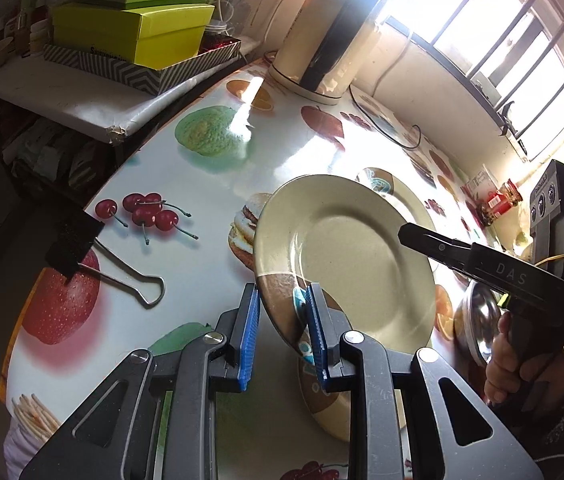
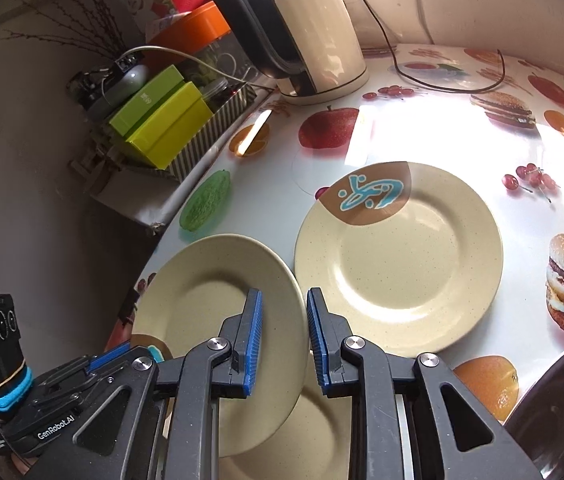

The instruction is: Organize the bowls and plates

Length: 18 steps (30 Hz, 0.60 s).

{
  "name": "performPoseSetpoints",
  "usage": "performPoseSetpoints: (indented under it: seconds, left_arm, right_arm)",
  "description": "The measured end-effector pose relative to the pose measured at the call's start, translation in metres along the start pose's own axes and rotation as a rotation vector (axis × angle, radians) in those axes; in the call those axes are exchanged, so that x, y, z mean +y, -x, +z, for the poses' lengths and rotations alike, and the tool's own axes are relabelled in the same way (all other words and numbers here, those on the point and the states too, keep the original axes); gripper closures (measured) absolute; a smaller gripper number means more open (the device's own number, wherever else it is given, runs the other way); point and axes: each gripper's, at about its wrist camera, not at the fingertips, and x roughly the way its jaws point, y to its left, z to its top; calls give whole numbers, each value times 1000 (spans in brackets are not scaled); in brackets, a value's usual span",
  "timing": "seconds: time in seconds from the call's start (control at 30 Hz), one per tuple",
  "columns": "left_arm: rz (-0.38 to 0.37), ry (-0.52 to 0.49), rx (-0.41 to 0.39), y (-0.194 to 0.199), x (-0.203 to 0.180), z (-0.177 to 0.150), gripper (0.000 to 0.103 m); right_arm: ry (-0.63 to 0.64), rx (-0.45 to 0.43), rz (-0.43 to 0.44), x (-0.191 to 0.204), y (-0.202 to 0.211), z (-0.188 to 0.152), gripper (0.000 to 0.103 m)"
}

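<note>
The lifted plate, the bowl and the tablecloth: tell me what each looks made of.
Lifted plate: likely melamine or glazed ceramic; matte cream, fine speckles, printed brown patch. Bowl: stainless steel; grey mirror-like reflections. Tablecloth: probably glossy vinyl; printed fruit and burgers, strong window glare.

Tablecloth (image 2: 422, 136) glossy plastic, fruit print. Plates (image 2: 398, 264) matt speckled cream, ceramic-like. Steel bowl (image 2: 562, 408) at 4 o'clock, shiny metal. Gripper pads (image 2: 255, 344) ribbed blue rubber. Binder clip (image 1: 121, 276) wire metal.
</note>
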Motion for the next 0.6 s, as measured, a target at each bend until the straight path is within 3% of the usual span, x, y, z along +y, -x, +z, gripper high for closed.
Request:
performPoseSetpoints:
  seconds: [0.6]
  left_arm:
    - [8, -48, 64, -8, -20, -38, 78]
  right_arm:
    - [-61, 1, -28, -23, 23, -46, 80]
